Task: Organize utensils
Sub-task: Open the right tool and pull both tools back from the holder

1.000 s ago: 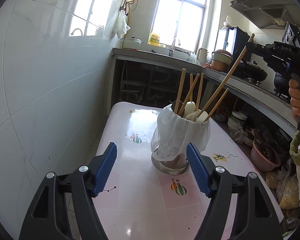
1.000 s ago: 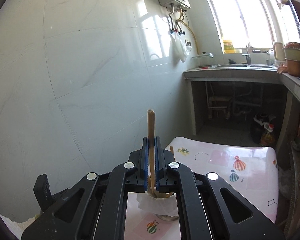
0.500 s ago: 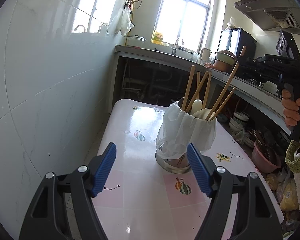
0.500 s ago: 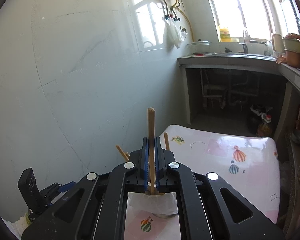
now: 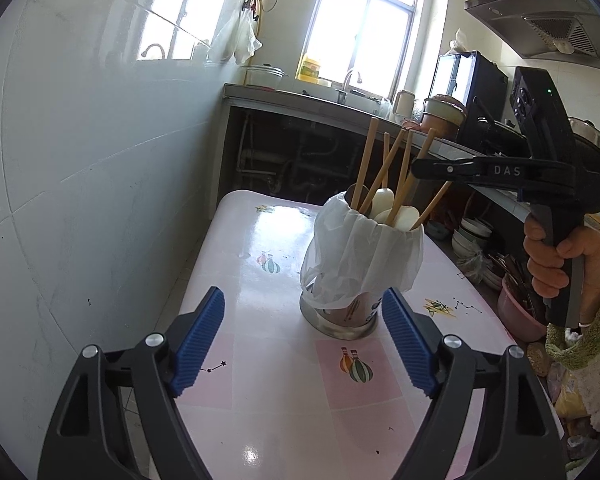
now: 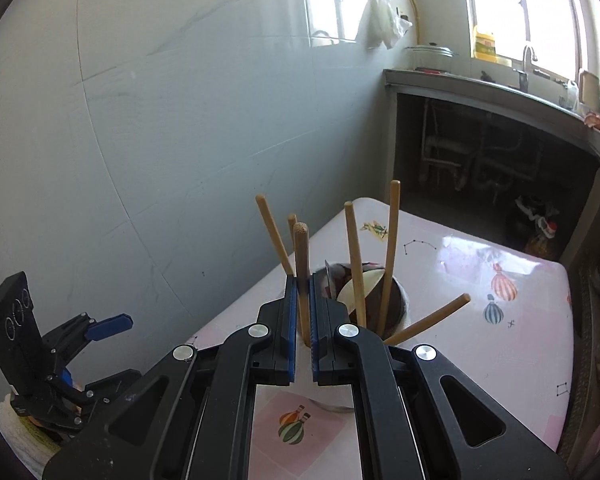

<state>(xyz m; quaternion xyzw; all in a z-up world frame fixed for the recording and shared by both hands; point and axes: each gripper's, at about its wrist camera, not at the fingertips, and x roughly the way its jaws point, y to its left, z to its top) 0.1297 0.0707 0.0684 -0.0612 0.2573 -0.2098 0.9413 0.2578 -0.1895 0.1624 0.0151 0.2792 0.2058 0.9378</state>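
A metal utensil holder (image 5: 342,316), its upper part wrapped in a white plastic bag (image 5: 364,256), stands on the pink balloon-print table (image 5: 284,392) and bristles with wooden chopsticks and pale spoon handles. The right gripper (image 6: 303,280) hangs over its mouth with one chopstick (image 6: 301,264) between its blue pads; the pads stand narrowly apart beside the stick, so whether they grip it cannot be told. Only the right wrist view looks down into the holder, where the sticks fan apart and one leans low to the right. The left wrist view alone shows the holder's side and base, framed between the wide-spread fingers of the left gripper (image 5: 302,350), which holds nothing. The tiled wall (image 5: 80,200) runs close along the table's left edge; bare tabletop lies in front of and behind the holder.
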